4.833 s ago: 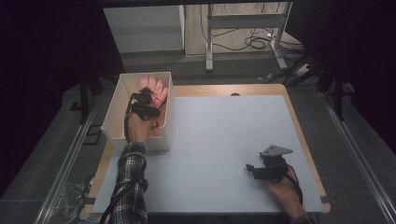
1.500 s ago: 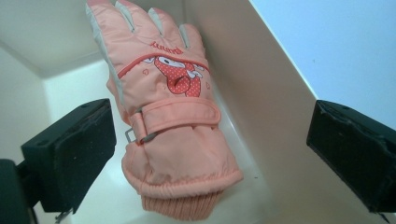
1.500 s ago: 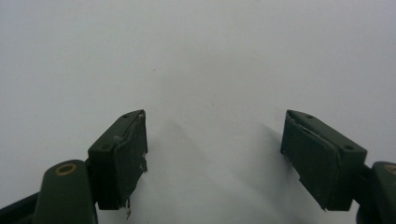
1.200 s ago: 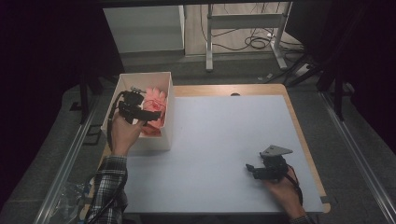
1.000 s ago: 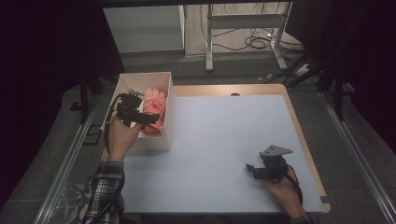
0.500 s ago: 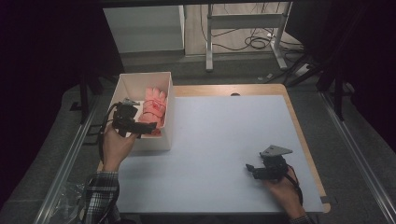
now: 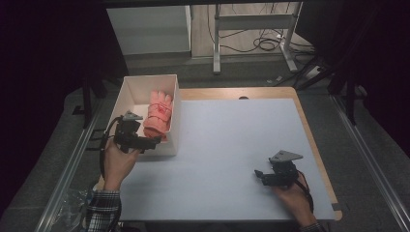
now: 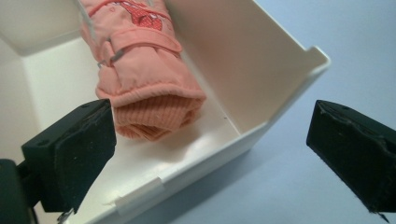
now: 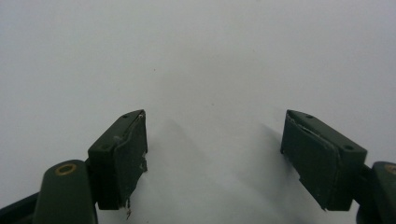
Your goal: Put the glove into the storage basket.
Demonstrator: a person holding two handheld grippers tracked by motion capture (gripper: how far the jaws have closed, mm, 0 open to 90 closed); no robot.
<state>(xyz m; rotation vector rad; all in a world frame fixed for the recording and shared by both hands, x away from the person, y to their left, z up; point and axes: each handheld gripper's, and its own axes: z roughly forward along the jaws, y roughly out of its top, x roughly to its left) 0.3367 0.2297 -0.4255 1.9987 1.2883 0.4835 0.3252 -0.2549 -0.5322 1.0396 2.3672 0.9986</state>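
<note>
Now the left gripper [image 8: 205,154] is hovering with jaws spread wide at the white box's [image 8: 261,126] near corner, the pink glove [image 8: 140,70] lying inside, unheld. Closing here risks clamping the wall and dragging the box; the right gripper [image 9: 212,154] is sitting wide and empty on the table [image 7: 232,145].

A black left gripper [image 7: 153,143] and a black right gripper [image 7: 258,175] are carried in the person's hands. Each is topped by a grey three-cornered plate, and a black cable is trailed from each. The jaws are seen as blocky black pads with small screw holes in the gripper views; a brass-coloured ring is set beside the right gripper's jaw. A plaid sleeve [image 7: 104,211] is worn on the left arm.
</note>
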